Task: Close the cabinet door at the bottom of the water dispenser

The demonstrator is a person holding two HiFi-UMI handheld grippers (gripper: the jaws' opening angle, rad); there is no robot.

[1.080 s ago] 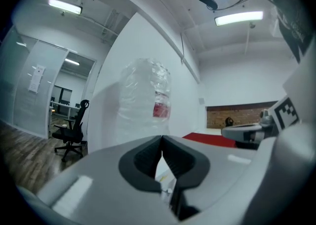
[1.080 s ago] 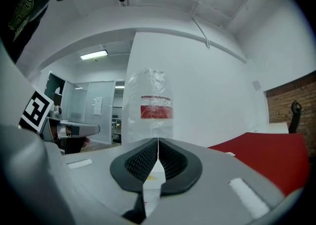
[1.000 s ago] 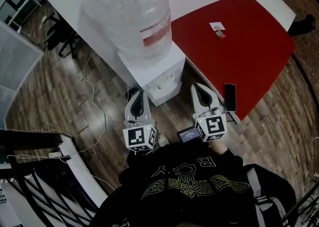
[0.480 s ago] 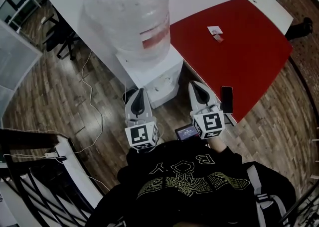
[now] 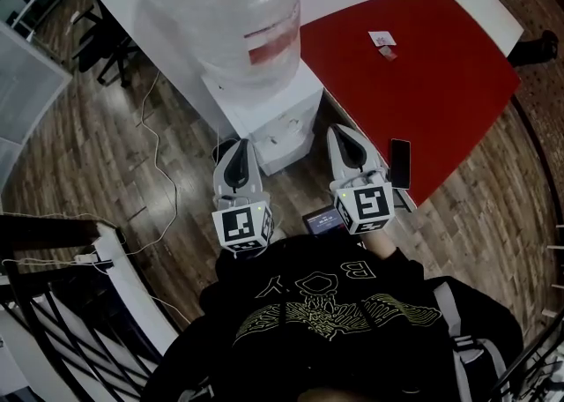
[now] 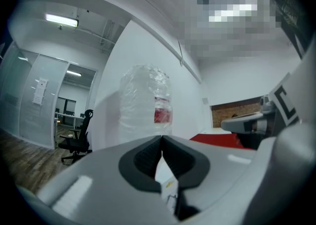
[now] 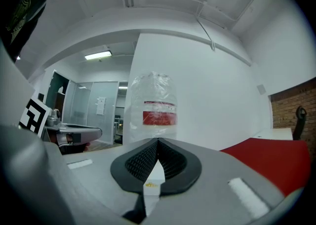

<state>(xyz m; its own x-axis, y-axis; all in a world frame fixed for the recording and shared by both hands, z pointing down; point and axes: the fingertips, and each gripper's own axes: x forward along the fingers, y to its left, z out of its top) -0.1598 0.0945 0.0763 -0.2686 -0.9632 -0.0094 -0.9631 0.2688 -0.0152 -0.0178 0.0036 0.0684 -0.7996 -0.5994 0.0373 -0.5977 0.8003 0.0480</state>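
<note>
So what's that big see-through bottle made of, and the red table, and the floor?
The big bottle looks like clear plastic, wrinkly and shiny; you can see through it. The red table has a smooth, flat red top, maybe painted or laminated board; hard to tell. The floor shows brown planks with grain, so wood or wood-look boards.
</note>
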